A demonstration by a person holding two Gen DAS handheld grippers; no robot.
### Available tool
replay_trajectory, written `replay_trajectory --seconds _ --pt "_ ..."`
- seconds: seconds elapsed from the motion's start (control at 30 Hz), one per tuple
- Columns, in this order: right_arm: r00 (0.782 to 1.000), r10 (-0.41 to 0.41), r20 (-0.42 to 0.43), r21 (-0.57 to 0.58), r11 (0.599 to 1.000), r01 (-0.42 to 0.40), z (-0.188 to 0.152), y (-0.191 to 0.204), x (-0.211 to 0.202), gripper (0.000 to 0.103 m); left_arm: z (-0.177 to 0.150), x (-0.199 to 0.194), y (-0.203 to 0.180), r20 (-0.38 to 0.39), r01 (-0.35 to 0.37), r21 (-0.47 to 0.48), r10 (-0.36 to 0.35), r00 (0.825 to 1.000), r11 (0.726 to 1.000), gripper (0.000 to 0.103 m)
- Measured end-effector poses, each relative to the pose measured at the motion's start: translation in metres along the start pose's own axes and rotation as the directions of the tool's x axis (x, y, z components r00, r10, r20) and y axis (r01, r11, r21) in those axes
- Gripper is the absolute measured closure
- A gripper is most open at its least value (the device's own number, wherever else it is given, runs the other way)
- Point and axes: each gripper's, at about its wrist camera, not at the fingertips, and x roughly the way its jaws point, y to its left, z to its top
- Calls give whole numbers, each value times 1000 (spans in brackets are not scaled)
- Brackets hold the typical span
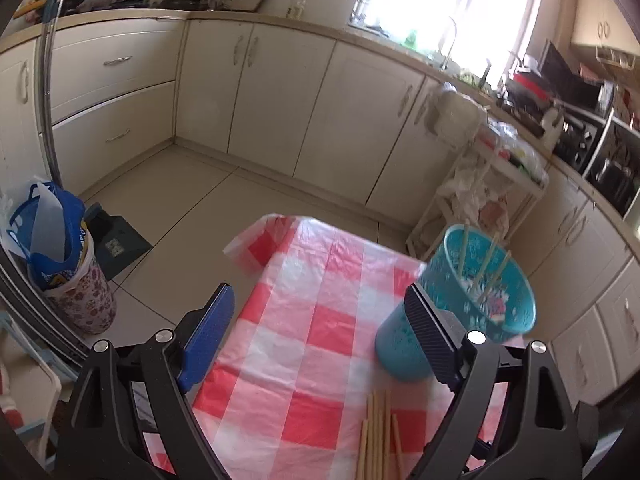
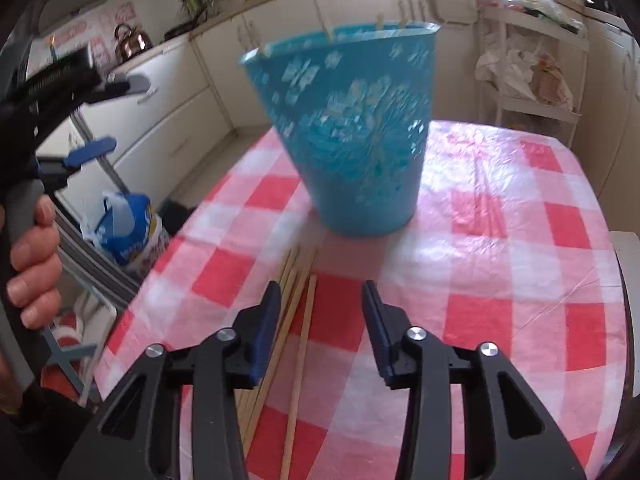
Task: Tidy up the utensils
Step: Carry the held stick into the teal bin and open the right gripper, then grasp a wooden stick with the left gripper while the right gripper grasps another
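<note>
**A:** Left wrist view first. What is the left gripper (image 1: 320, 320) doing?

**B:** Its fingers stand wide apart with nothing between them, up over the red-and-white checked tablecloth (image 1: 304, 344). The right finger overlaps the teal cup (image 1: 456, 312) in the picture, but I cannot tell whether it touches it.

**A:** And the utensils?

**B:** Several chopsticks in the cup (image 1: 484, 264) lean against its far rim, handles up. That is the tidy state the task wants, I think. A bundle of loose chopsticks (image 1: 378, 436) lies flat on the cloth just in front of the cup, between the fingers and low in the frame.

**A:** Why is the cup tilted?

**B:** It appears to lean toward the camera and is blurred. I cannot say what tips it.

**A:** Now the right wrist view.

**B:** The right gripper (image 2: 320, 320) is also spread, clamping nothing. It sits low, straddling the near part of the loose chopsticks (image 2: 298, 344), which point toward the teal cup (image 2: 352, 140). That placement looks like a line-up for picking one.

**A:** Where is the other tool?

**B:** The left gripper (image 2: 100, 116) hangs at the left edge, held by the person's hand (image 2: 32, 264), fingers parted, beside the cup and apart from it here.
</note>
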Motion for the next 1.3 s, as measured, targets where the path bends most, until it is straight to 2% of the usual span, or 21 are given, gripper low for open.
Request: replay_trajectory --seconds 0.17,0.2,0.3,0.33,0.4,0.53,0.7,0.8,0.93,1.03,1.1,1.17,1.3 --pt "996 -59 -67 -100 994 52 -20 17 25 66 -48 3 -21 -103 -7 161 24 994 987 20" --pt "993 -79 -85 -109 992 69 -24 13 33 69 -57 5 -23 -124 -10 185 34 992 983 20" --pt "990 -124 -68 -148 983 113 -24 13 34 77 -82 13 -23 -197 -5 220 50 979 976 20" --pt "989 -130 -67 -141 983 120 -24 9 33 80 -90 17 -23 -219 -7 231 59 974 973 20" --pt "988 -141 -67 -132 983 132 -23 5 33 94 -104 24 -27 -264 8 254 61 963 967 20" --pt "988 -133 -78 -66 990 128 -22 -18 27 94 -124 33 -38 -303 39 336 68 951 941 20" --pt "991 -104 -87 -28 994 102 -22 -24 22 94 -131 45 -39 -346 58 338 67 936 939 22" --pt "992 -89 -93 -9 996 89 -21 -26 21 94 -134 51 -39 -358 40 358 98 929 933 24" --pt "992 -85 -96 3 996 86 -21 -29 20 94 -134 54 -38 -354 24 365 114 928 931 25" --pt "992 -82 -97 3 997 82 -19 -29 22 94 -137 57 -46 -346 21 407 132 929 913 28" --pt "992 -83 -98 -4 997 83 -19 -28 22 94 -137 57 -51 -336 35 428 123 934 903 34" --pt "990 -96 -101 -4 995 96 -19 -30 21 94 -135 57 -53 -332 40 439 121 936 897 47" --pt "991 -82 -105 20 996 85 -17 -35 23 94 -127 63 -54 -349 66 425 96 932 903 57"
